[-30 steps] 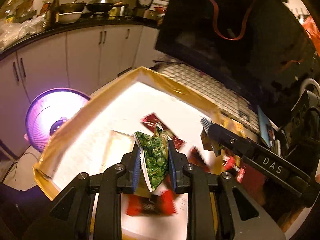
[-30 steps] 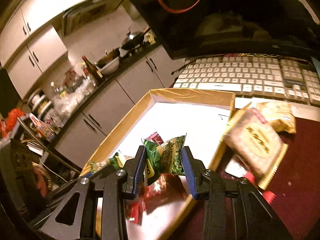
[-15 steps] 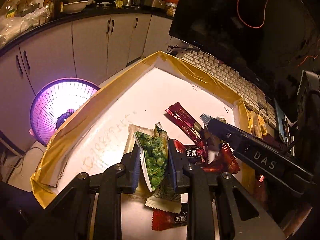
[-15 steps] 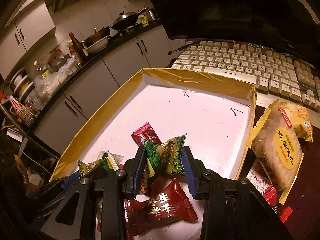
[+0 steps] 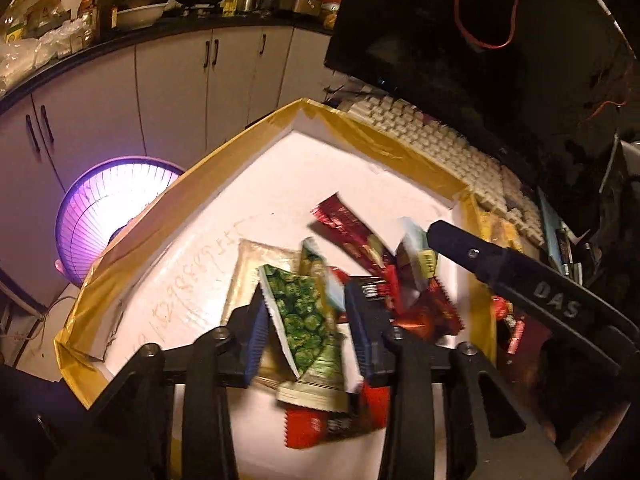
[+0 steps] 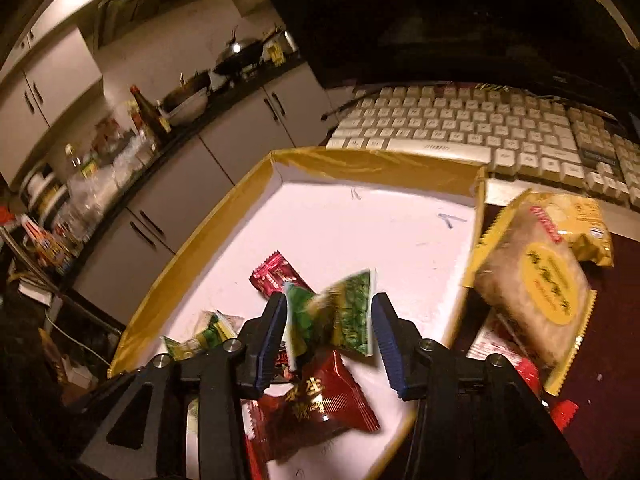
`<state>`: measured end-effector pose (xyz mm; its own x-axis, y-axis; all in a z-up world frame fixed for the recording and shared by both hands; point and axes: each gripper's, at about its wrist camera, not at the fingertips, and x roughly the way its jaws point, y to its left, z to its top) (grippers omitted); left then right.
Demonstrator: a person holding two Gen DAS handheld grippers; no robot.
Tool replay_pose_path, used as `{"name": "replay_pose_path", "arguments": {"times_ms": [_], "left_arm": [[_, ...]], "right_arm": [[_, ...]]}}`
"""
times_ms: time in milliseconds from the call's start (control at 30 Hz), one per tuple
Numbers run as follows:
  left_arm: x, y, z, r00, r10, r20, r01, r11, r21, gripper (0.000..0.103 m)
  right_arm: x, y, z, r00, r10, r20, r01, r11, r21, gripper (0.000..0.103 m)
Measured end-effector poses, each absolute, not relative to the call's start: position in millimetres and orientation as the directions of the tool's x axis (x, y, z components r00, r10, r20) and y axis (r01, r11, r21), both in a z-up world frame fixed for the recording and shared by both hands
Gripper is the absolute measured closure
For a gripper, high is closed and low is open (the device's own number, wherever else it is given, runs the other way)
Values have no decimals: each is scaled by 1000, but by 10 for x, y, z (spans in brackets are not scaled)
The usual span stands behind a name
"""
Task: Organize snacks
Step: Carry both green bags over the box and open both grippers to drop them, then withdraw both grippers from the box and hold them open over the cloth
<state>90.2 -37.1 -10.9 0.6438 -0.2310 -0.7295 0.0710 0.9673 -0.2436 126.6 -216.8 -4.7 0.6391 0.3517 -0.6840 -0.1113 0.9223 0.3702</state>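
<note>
While over tray (image 5: 132, 248), both tools (image 5: 306, 326) (image 6: 330, 330) gape around green packets (image 5: 298, 316) (image 6: 344, 316).

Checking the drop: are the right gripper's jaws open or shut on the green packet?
Open. The right gripper shows gaps between both blue pads and the blurred green snack packet, above the white tray.

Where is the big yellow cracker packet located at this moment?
In the right wrist view the yellow cracker packet lies on the right, outside the yellow-edged tray, beside its right wall and in front of the keyboard.
</note>
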Motion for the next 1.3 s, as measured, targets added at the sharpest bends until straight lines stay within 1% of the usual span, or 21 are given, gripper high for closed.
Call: {"name": "replay_pose_path", "arguments": {"times_ms": [33, 100, 200, 300, 333, 400, 567, 733, 1000, 1300], "left_arm": [[875, -391, -87, 651, -235, -722, 75, 966, -246, 50], [804, -438, -22, 670, -242, -701, 86, 964, -251, 41], [693, -530, 65, 688, -271, -673, 111, 956, -271, 39], [571, -658, 130, 694, -316, -647, 153, 943, -296, 34], [538, -704, 146, 694, -325, -642, 167, 940, -296, 33], [470, -803, 178, 693, -344, -634, 196, 936, -294, 33], [358, -1024, 220, 675, -386, -629, 254, 922, -294, 33], [276, -1219, 235, 658, -414, -629, 302, 910, -283, 33], [233, -1344, 200, 638, -428, -641, 327, 903, -278, 33], [262, -1398, 157, 621, -440, -649, 331, 897, -292, 33]], "right_arm": [[1211, -2216, -7, 652, 359, -668, -113, 917, 382, 50], [1091, -2316, 79, 677, 373, -634, -120, 906, 405, 43], [910, -2469, 213, 708, 386, -591, -124, 892, 434, 42], [704, -2736, 301, 739, 396, -545, -119, 873, 474, 36], [660, -2817, 303, 746, 392, -539, -111, 870, 480, 36], [588, -3002, 276, 755, 368, -543, -80, 873, 481, 35], [516, -3413, 108, 750, 291, -594, 40, 876, 480, 35], [452, -3714, -34, 747, 249, -617, 114, 866, 487, 35], [433, -3834, -210, 727, 236, -645, 147, 864, 482, 35], [463, -3798, -187, 725, 232, -649, 139, 873, 467, 35]]}}
